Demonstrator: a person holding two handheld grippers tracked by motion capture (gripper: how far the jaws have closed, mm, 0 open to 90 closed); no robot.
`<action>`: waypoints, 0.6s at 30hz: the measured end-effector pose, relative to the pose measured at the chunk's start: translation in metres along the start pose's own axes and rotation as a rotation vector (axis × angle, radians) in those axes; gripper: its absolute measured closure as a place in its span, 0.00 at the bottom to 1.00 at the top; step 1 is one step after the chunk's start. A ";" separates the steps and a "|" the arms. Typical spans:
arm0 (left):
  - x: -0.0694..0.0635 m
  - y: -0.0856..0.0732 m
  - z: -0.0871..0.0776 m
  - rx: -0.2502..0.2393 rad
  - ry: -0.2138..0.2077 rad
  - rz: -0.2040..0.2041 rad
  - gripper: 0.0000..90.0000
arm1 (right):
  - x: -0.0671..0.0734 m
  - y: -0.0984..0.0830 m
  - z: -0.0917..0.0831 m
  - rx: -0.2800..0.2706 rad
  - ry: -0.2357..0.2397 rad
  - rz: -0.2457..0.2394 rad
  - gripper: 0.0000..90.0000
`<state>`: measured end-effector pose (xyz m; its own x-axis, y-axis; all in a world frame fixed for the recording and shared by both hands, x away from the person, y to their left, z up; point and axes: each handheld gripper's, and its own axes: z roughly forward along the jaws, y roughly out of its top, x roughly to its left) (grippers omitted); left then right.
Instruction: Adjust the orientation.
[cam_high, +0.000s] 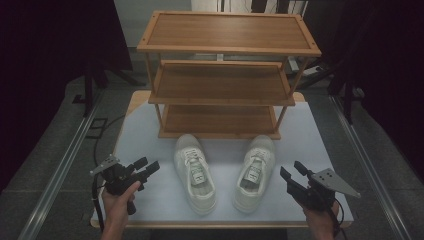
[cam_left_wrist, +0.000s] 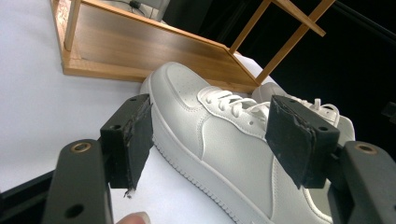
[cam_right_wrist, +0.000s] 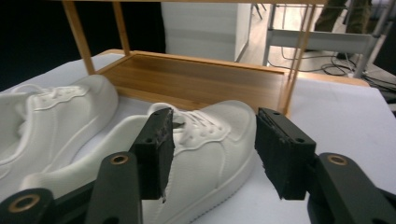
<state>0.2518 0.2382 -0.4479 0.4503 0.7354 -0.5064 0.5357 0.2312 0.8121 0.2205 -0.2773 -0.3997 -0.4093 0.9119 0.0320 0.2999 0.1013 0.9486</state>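
Observation:
Two white sneakers stand side by side on the white table, toes toward a wooden shoe rack (cam_high: 220, 75). The left sneaker (cam_high: 195, 172) is to the right of my left gripper (cam_high: 146, 166), which is open and held just off the shoe's side; in the left gripper view that sneaker (cam_left_wrist: 219, 144) lies beyond the empty jaws. The right sneaker (cam_high: 255, 172) is left of my right gripper (cam_high: 294, 171), also open and apart from it. In the right gripper view, the right sneaker (cam_right_wrist: 205, 149) shows between the spread jaws, with the left sneaker (cam_right_wrist: 51, 121) beside it.
The three-shelf rack stands at the table's far half, its bottom shelf (cam_right_wrist: 196, 81) bare and just behind the shoe toes. The white table top (cam_high: 145, 135) has room at both sides of the shoes. Its front edge is near the person's hands. Dark floor surrounds the table.

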 end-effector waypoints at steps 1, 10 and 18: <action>0.000 0.000 0.000 0.002 0.000 0.001 0.35 | 0.002 0.000 0.000 0.001 0.007 -0.004 0.53; -0.006 0.003 -0.003 -0.005 -0.022 0.008 0.35 | 0.021 0.004 -0.001 0.004 0.094 -0.031 0.67; -0.010 0.003 0.000 0.011 -0.034 0.012 0.35 | 0.051 0.004 0.009 0.047 0.211 -0.094 0.89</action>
<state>0.2490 0.2318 -0.4402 0.4801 0.7162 -0.5065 0.5382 0.2155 0.8148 0.2088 -0.2266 -0.3973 -0.6070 0.7946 0.0142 0.2895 0.2044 0.9351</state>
